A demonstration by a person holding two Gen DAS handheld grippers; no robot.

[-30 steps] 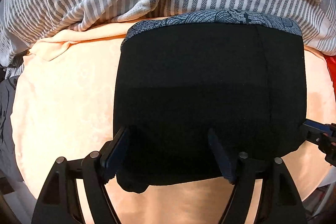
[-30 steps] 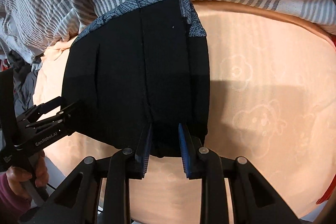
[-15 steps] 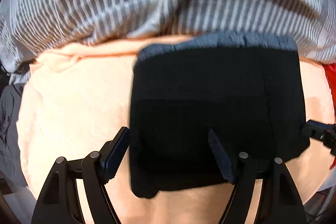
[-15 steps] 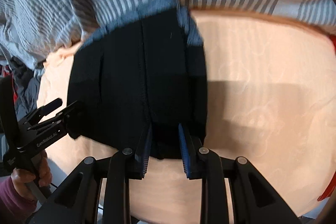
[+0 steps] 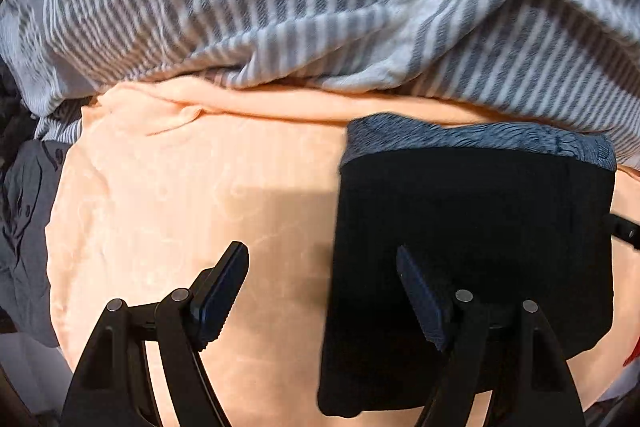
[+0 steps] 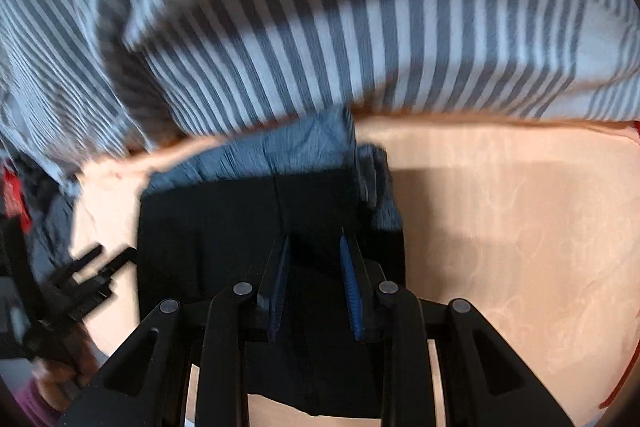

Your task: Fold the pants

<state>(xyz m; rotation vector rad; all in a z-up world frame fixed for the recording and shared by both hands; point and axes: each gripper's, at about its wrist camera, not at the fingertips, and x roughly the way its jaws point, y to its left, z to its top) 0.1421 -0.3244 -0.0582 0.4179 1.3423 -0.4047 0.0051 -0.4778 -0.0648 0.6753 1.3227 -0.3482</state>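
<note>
Folded black pants [image 5: 480,227] with a grey-blue patterned waistband lie flat on a peach blanket [image 5: 180,207]. My left gripper [image 5: 320,255] hangs open and wide at the pants' left edge: its left finger is over the blanket, its right finger over the black cloth. In the right wrist view, which is blurred, the right gripper [image 6: 314,239] points down over the pants [image 6: 224,235], its blue pads a narrow gap apart and gripping no cloth that I can see. The pants' near edge runs under its body. The left gripper [image 6: 80,279] shows at the left, held by a hand [image 6: 52,383].
A grey and white striped blanket [image 5: 280,7] is bunched along the far side, just behind the waistband. Dark grey clothing [image 5: 24,227] lies off the blanket's left edge. Something red [image 6: 16,187] shows at the left. Bare peach blanket [image 6: 500,227] stretches right of the pants.
My left gripper slid left, from straddling the pants' near edge to their left edge. My right gripper moved forward over the pants. The pants seem not to have moved; both openings are unchanged.
</note>
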